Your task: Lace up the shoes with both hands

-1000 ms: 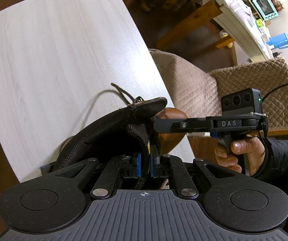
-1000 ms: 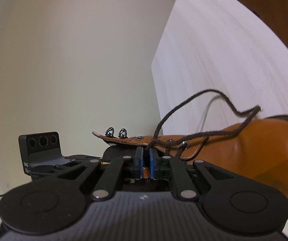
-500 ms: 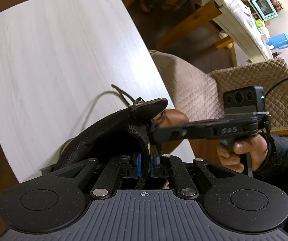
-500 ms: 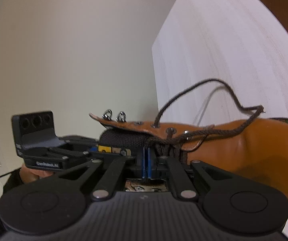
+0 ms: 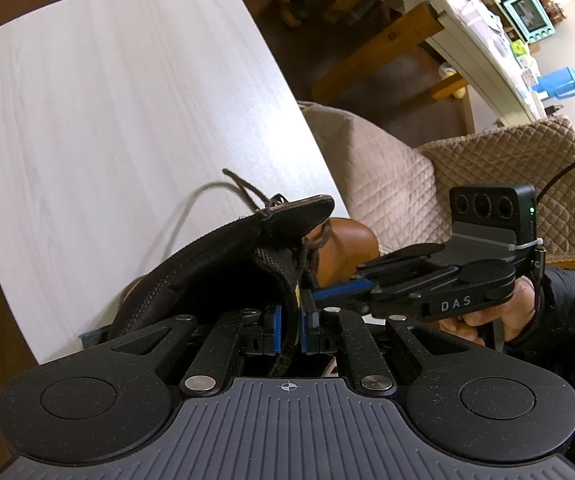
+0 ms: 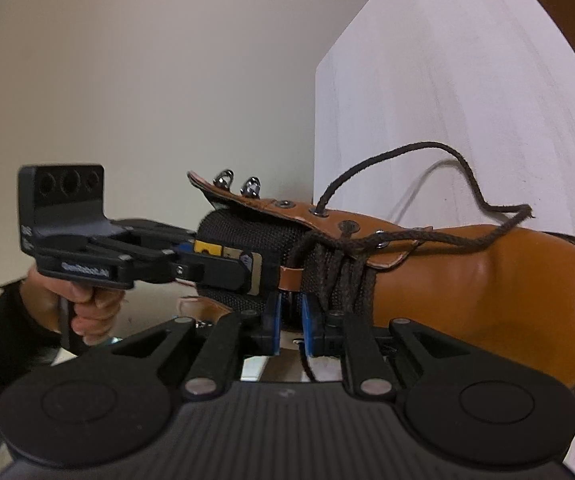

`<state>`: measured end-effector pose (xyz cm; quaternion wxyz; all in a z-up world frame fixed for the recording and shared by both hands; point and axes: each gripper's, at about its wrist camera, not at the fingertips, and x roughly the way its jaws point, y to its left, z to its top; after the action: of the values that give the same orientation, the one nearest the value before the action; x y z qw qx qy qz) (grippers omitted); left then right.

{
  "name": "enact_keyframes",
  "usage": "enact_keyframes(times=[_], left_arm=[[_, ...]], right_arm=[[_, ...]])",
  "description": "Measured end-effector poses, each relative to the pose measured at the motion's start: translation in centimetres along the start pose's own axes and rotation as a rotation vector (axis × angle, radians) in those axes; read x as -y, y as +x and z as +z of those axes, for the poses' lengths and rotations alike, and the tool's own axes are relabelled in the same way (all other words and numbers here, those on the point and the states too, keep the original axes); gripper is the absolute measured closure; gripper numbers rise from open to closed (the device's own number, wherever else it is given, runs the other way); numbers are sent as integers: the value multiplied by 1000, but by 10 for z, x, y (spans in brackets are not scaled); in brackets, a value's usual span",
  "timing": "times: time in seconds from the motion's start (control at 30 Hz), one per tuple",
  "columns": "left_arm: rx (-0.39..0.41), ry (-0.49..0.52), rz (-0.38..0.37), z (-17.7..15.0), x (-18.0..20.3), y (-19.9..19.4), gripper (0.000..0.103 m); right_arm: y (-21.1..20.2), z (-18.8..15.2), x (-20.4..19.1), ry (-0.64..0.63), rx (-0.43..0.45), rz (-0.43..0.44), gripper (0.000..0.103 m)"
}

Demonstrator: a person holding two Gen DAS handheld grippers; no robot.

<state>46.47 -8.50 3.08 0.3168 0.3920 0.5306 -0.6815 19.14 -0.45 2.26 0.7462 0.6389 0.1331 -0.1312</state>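
Observation:
A tan leather boot (image 6: 467,292) lies on the white table (image 6: 467,80), toe to the right. Its dark brown lace (image 6: 467,168) loops loosely over the vamp and crosses the lower eyelets. Two metal hooks (image 6: 239,182) stand bare on the raised flap. My left gripper (image 5: 291,326) is shut on the boot's black tongue (image 5: 247,248), gripping it from the collar end (image 6: 247,268). My right gripper (image 6: 290,320) sits at the laced throat, pads slightly apart, with a lace strand running down through them. In the left wrist view its fingertips (image 5: 319,294) lie right beside my left pads.
A quilted beige chair cover (image 5: 487,180) stands just past the table's right edge. Behind it are a cluttered wooden table (image 5: 467,20) and a blue pitcher (image 5: 557,84). A plain wall (image 6: 127,80) lies behind the boot. Hands (image 5: 499,316) (image 6: 83,304) hold both grippers.
My right gripper has rolled and sunk lower, its fingers now close beside my left pads, and its pads stand a little wider. My left gripper and the tongue have stayed put.

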Motion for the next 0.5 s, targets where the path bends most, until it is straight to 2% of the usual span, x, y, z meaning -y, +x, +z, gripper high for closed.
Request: enact_keyframes(times=[0.2,0.27,0.3,0.43,0.5], left_arm=[[2,5,0,-1,0,0,94],[4,10,5,-1,1,0,94],[5,10,5,-1,1,-1,94],[12,14,17,-2,1,-2,94],[15,15,24,-2,2,-2,94]], right_arm=[[6,3,-1,1,-34,7,89],[8,4,2,12,-50,17,93],[7,5,4,21,-52,18,100],[-4,6,3,20,-47,23,101],[-12,1,-2,7,-86,33,101]])
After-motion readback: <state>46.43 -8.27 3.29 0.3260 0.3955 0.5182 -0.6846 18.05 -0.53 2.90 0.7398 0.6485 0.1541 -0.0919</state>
